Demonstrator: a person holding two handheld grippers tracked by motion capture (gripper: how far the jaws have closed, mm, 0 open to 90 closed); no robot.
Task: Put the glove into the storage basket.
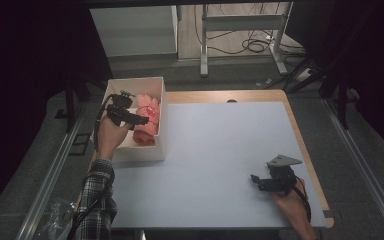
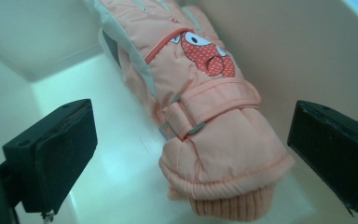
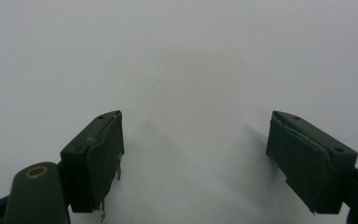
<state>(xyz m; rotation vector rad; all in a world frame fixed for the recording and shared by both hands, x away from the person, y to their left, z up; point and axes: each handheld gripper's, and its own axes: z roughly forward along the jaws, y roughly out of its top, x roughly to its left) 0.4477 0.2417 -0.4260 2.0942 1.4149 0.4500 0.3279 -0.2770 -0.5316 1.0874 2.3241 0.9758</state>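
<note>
One white box (image 1: 156,150), upper left of the high view, holds a peach-pink glove (image 1: 147,120). Left gripper (image 2: 191,140) hangs inside the box, jaws spread either side of the glove. Right gripper (image 1: 265,181), lower right, jaws spread over the bare table (image 1: 215,150).

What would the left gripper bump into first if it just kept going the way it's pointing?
Probably the pink glove in the white box: it lies between the open left gripper jaws, cuff nearest, though the gap is hard to judge.
</note>
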